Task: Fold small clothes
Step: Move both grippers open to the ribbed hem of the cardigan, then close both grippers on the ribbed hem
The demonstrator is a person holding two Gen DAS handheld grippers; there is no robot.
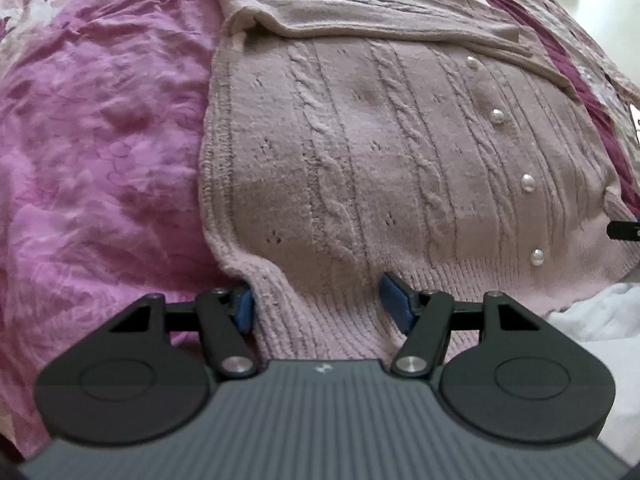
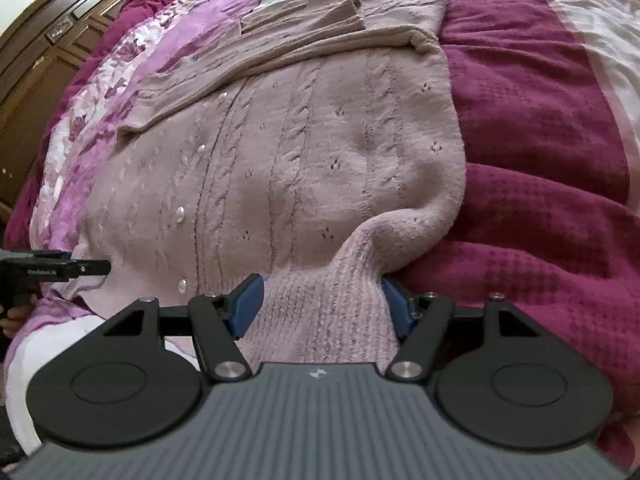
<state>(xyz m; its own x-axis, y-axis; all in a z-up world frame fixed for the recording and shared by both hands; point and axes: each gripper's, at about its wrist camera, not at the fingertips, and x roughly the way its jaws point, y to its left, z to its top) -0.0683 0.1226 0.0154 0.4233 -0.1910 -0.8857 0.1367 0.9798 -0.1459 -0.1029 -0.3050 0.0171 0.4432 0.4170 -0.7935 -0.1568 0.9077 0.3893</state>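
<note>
A pale pink cable-knit cardigan (image 1: 380, 152) with pearl buttons (image 1: 527, 182) lies flat on the bed, its sleeves folded across the chest at the far end. My left gripper (image 1: 320, 304) stands with wide jaws around the ribbed hem at the cardigan's left corner; the hem lies between the blue pads (image 1: 394, 300). My right gripper (image 2: 322, 300) stands the same way around the hem at the right corner of the cardigan (image 2: 304, 152), which bunches up between its pads (image 2: 250, 300). The left gripper's tip shows in the right wrist view (image 2: 60, 268).
The bed is covered with a pink floral sheet (image 1: 100, 140) on the left and a magenta textured blanket (image 2: 540, 160) on the right. White cloth (image 1: 600, 312) lies near the hem. A wooden headboard (image 2: 60, 28) stands at the far left.
</note>
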